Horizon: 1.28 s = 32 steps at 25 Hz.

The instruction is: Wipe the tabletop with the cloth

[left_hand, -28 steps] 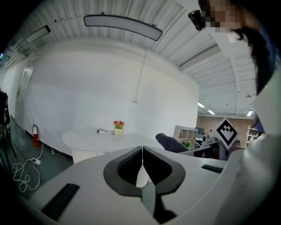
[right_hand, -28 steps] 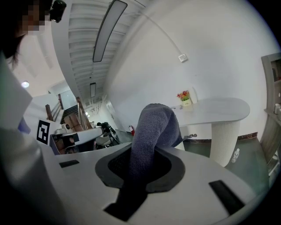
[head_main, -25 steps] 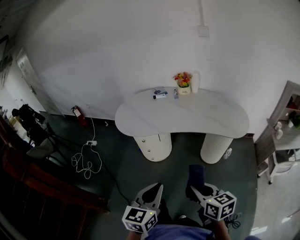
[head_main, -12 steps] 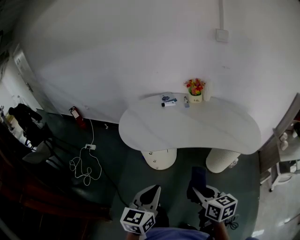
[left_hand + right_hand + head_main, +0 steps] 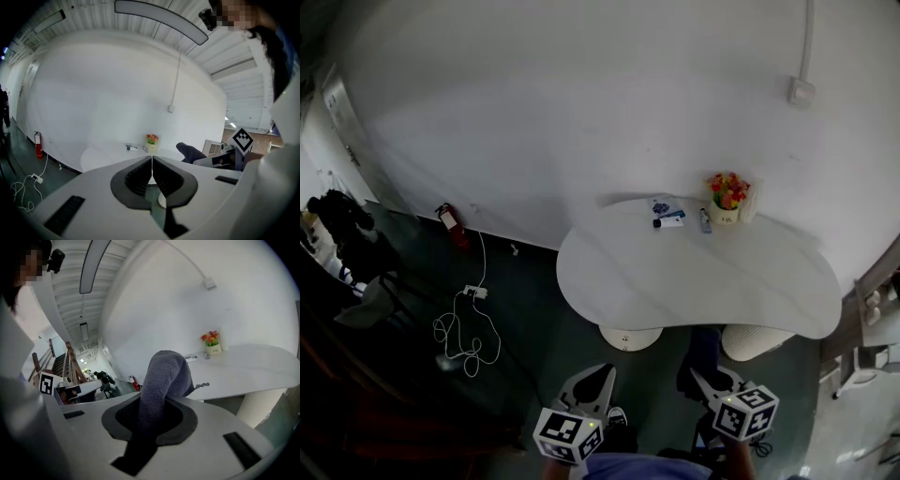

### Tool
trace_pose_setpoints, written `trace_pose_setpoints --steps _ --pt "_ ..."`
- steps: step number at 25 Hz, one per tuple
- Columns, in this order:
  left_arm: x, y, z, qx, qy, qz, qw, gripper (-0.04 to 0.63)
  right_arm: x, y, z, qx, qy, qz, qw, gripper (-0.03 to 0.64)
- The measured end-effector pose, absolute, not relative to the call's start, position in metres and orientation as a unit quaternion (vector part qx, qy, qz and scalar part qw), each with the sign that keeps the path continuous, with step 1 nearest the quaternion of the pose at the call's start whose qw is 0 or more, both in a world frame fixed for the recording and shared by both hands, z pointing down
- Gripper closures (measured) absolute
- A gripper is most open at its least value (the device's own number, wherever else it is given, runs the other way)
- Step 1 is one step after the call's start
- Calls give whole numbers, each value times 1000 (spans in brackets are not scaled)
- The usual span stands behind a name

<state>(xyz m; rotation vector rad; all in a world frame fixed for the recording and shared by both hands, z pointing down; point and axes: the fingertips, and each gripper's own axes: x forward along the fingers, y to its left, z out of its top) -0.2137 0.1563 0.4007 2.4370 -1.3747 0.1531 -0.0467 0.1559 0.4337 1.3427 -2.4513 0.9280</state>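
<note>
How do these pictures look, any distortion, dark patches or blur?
Head view: strong fisheye bends the wall; the left side is deep in shadow, the tabletop evenly lit. Left gripper view: black corners, wall curved like a dome, the left gripper looming large. Right gripper view: black corners too; the cloth fills the middle, its weave sharp.

White left gripper (image 5: 598, 372), white right gripper (image 5: 698, 378), black-and-white marker cubes (image 5: 567, 436)
</note>
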Motion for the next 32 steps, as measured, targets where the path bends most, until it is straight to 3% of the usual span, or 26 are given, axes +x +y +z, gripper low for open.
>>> trace_pose_setpoints --steps 9,19,32 --pt "-268 106 412 852 -488 48 184 578 -84 108 438 461 -823 308 122 546" --pt "-268 71 425 850 -485 61 197 578 -91 38 435 454 -831 299 118 546" --pt "-271 -47 425 824 -532 69 185 579 -115 -133 446 386 -862 308 113 546"
